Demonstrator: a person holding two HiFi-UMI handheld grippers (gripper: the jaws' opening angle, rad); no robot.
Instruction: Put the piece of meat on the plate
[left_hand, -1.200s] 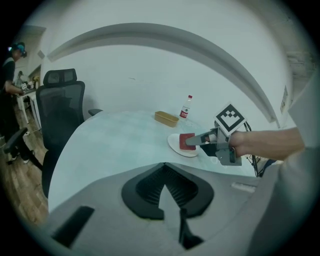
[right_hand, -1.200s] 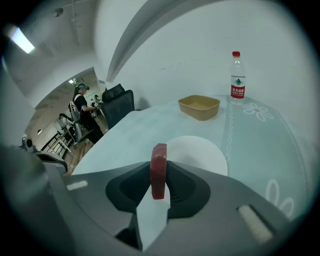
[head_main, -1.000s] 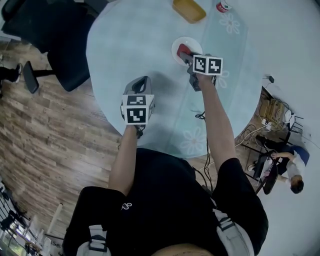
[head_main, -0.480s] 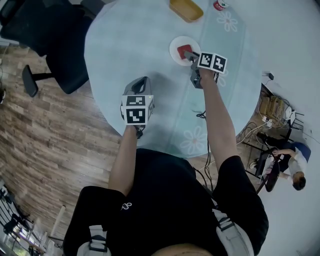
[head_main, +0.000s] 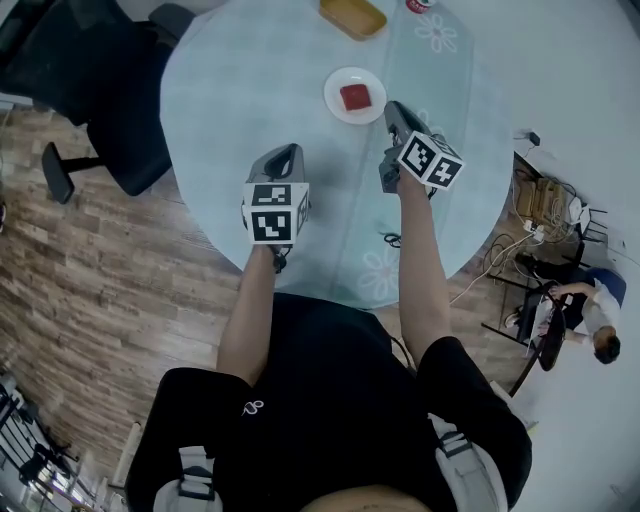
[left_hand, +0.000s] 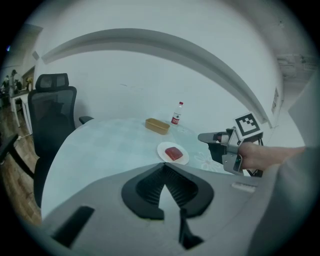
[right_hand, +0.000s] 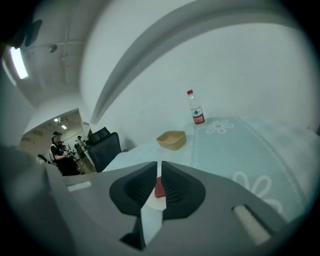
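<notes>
The red piece of meat (head_main: 355, 97) lies in the middle of the small white plate (head_main: 335, 108) on the round table; the left gripper view shows the meat (left_hand: 173, 153) and the plate (left_hand: 162, 149) too. My right gripper (head_main: 393, 108) hovers just right of the plate, clear of it. Its jaws are closing, with only a narrow slit left and nothing between them (right_hand: 159, 165). Through that slit the meat (right_hand: 159, 189) shows farther off. My left gripper (head_main: 290, 152) hangs over the table's near left, shut and empty (left_hand: 163, 166).
A tan bowl (head_main: 352, 17) and a red-labelled bottle (head_main: 418, 4) stand at the table's far side. A black office chair (head_main: 100, 80) stands left of the table. Cables and a seated person (head_main: 590, 320) are at the right, off the table.
The right gripper let the meat go on the plate, then drew back and up toward me, and its jaws narrowed. The left gripper rose slightly.
</notes>
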